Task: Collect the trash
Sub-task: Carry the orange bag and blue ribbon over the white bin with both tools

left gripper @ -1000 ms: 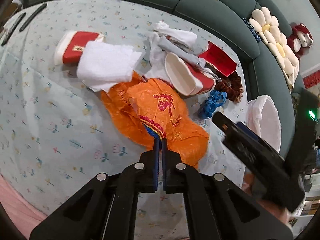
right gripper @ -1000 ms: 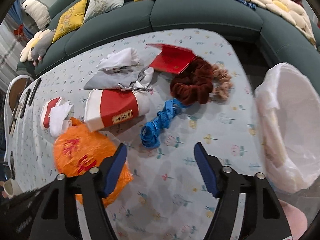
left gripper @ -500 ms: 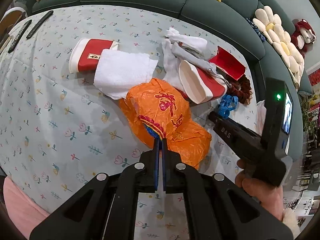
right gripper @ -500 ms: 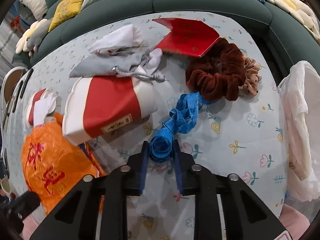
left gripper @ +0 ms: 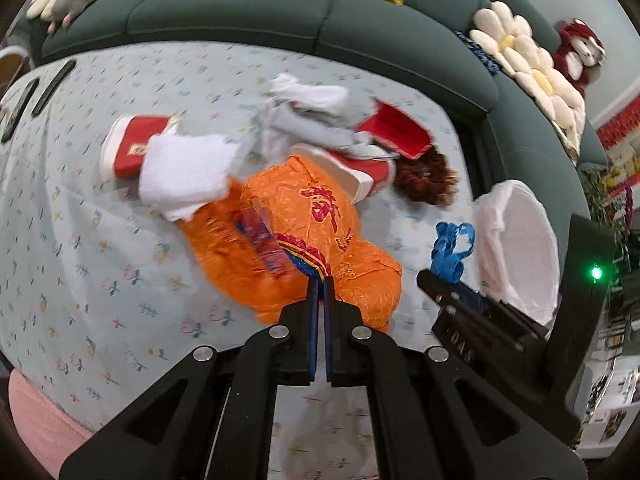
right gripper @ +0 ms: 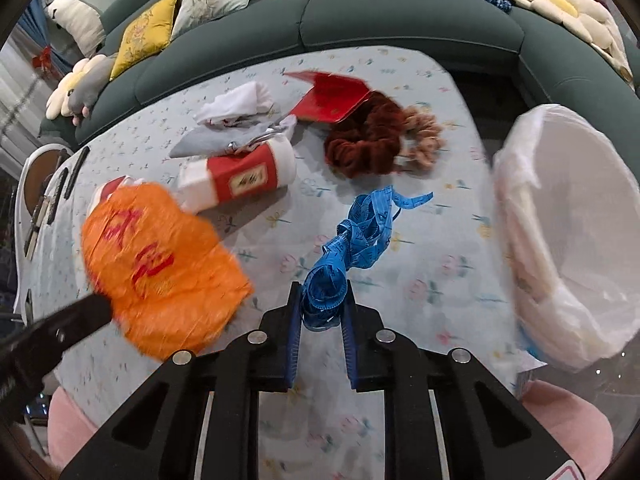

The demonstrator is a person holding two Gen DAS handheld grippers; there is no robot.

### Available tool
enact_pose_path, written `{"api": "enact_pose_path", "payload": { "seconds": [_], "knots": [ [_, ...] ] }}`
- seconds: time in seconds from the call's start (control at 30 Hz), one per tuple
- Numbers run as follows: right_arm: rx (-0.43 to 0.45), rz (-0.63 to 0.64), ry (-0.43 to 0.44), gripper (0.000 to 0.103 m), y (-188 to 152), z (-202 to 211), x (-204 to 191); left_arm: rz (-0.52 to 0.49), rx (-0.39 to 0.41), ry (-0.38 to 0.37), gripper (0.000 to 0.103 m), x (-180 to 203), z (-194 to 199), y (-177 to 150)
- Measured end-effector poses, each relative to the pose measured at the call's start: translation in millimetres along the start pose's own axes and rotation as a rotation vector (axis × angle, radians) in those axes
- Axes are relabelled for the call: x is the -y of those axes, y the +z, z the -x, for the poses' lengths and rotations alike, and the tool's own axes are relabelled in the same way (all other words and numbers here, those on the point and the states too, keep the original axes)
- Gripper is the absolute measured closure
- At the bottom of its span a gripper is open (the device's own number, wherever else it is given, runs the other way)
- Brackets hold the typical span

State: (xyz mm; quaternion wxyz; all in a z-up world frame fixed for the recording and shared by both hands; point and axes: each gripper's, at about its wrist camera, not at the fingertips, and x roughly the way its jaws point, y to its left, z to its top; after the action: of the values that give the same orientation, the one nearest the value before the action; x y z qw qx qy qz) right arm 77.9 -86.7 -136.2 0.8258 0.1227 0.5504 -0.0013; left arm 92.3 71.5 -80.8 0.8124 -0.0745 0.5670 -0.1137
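An orange plastic bag (left gripper: pixel 304 240) with red print hangs crumpled from my left gripper (left gripper: pixel 320 284), which is shut on its edge just above the flowered tablecloth (left gripper: pixel 100 260). My right gripper (right gripper: pixel 320 308) is shut on a bundled blue measuring tape (right gripper: pixel 352 236), whose loose loops trail forward off the cloth. In the left wrist view the blue tape (left gripper: pixel 450 252) and the right gripper (left gripper: pixel 428 280) sit right of the bag, close to a white-lined bin (left gripper: pixel 520 248). From the right wrist, the orange bag (right gripper: pixel 160 264) is at the left and the bin (right gripper: pixel 568 220) at the right.
On the table lie a red-and-white paper tube (right gripper: pixel 240 176), a white cloth (left gripper: pixel 184 172), a grey pouch (right gripper: pixel 216 140), a red envelope (right gripper: pixel 332 96), brown and tan scrunchies (right gripper: pixel 368 144) and remotes (left gripper: pixel 52 88). A green sofa (left gripper: pixel 280 12) curves round the back.
My right gripper went from open to shut on the blue tape and lifted it off the table. The left gripper raised the orange bag and carried it toward the bin side.
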Motion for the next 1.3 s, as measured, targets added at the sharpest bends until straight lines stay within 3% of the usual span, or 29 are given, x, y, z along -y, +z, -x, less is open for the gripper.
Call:
{"api": "enact_pose_path", "payload": {
  "seconds": [0.33,0.6,1.0,1.07,1.2,1.3],
  "knots": [
    [0.083,-0.041,-0.033,0.086,-12,55,52,-0.158,0.027,-0.05,0.101,83,9,-6],
    [0.15,-0.119,-0.095,0.086,-15,89,116,-0.263,0.04,-0.131,0.101,156,3,-4],
    [0.155,-0.224,-0.182,0.085,-3,95,204,-0.314,0.02,-0.234,0.1,238,-28,10],
    [0.162,-0.235,-0.183,0.083,0,94,212,-0.295,0.001,-0.24,0.096,242,-36,14],
    [0.186,-0.257,-0.2,0.061,8,97,215,-0.255,-0.006,-0.223,0.076,243,-43,20],
    [0.199,-0.254,-0.21,0.059,12,100,214,-0.249,0.007,-0.21,0.07,240,-42,21]
  ]
}}
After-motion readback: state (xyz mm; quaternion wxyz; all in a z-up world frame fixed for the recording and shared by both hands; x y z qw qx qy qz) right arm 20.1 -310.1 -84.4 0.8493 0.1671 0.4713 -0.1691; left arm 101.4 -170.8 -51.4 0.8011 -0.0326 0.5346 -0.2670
